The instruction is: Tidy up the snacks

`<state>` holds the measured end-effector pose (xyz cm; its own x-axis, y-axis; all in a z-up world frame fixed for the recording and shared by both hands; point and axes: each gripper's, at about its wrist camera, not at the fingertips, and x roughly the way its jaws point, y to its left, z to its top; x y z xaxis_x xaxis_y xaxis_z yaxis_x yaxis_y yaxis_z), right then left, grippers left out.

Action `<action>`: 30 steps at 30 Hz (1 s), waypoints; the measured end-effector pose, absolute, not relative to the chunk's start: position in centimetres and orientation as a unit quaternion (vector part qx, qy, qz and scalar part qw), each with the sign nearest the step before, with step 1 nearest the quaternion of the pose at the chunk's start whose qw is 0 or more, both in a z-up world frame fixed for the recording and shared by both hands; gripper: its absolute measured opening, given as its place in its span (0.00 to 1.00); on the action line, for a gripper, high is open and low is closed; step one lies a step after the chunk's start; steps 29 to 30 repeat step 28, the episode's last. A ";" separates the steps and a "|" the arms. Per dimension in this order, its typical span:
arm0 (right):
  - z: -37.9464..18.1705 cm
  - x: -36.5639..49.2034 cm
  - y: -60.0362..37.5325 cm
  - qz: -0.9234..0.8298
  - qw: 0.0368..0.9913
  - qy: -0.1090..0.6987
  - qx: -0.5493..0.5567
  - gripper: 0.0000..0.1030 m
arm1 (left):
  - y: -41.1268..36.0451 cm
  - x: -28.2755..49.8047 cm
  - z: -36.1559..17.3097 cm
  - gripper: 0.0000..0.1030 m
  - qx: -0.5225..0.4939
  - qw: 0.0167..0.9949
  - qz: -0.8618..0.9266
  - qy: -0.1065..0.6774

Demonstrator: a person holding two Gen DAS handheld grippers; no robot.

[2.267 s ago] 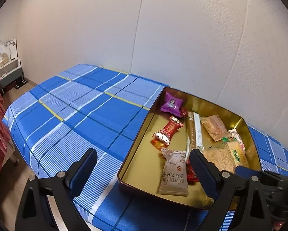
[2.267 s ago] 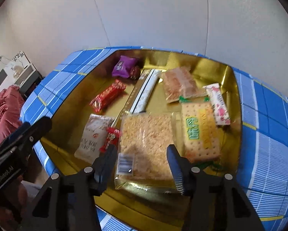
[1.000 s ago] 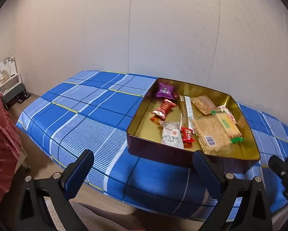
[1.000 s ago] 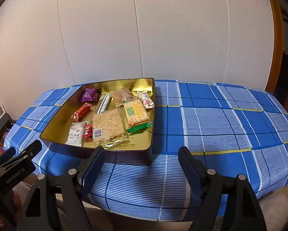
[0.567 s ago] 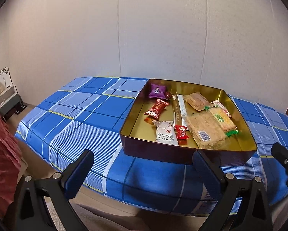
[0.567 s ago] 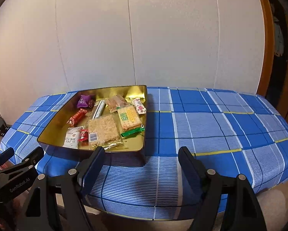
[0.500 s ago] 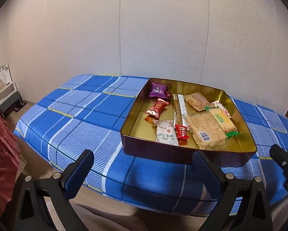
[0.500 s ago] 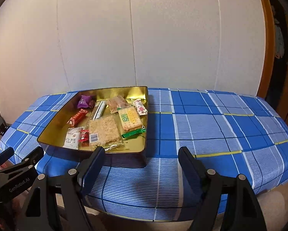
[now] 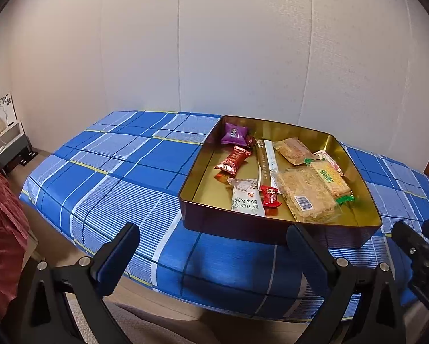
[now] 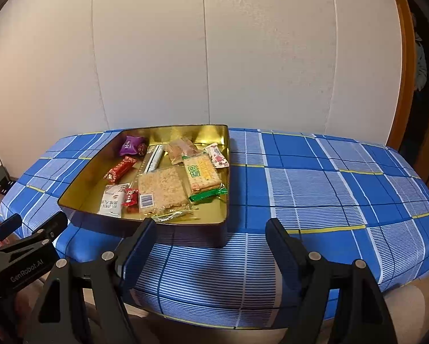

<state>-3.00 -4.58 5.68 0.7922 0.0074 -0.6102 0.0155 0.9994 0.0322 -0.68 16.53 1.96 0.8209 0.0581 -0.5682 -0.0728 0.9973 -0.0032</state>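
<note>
Gold tin (image 9: 354,154) of snacks (image 10: 160,189) sits on the blue checked cloth (image 10: 329,189), its near wall just short of the table's front edge. Bare cloth lies at 9 o'clock of the tin in the left view and at 3 o'clock in the right. Only the left view shows the bedside shelf (image 9: 5,140); only the right shows the wooden door frame (image 10: 406,66). Left gripper (image 9: 211,246) and right gripper (image 10: 210,238): jaws wide apart, holding nothing, off the table's front edge.

Table (image 9: 105,172) w/ blue plaid cloth, white + yellow stripes, cloth hanging over near edge. Stands against pale wall. One thing directly on it: gold tin tray (image 9: 271,223) (image 10: 163,229), dark outer wall, near table's front edge, approx centre. Rest of cloth bare both sides of tray.
</note>
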 end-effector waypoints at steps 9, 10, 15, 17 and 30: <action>5.2 -2.5 -4.5 -0.006 0.943 0.331 0.017 0.77 | 15.9 -0.8 2.0 1.00 -0.001 0.955 0.024 0.295; 5.3 -2.5 -4.5 -0.006 0.944 0.330 0.017 0.77 | 15.9 -0.8 2.0 1.00 -0.001 0.955 0.022 0.295; 5.6 -2.4 -4.4 -0.004 0.945 0.327 0.014 0.77 | 15.8 -0.9 2.0 1.00 -0.002 0.956 0.018 0.294; 5.6 -2.4 -4.3 -0.005 0.945 0.328 0.012 0.77 | 15.9 -0.8 2.0 1.00 -0.002 0.955 0.018 0.295; 5.1 -2.4 -4.6 -0.003 0.942 0.335 0.020 0.77 | 16.2 -0.6 1.9 1.00 -0.012 0.955 0.025 0.297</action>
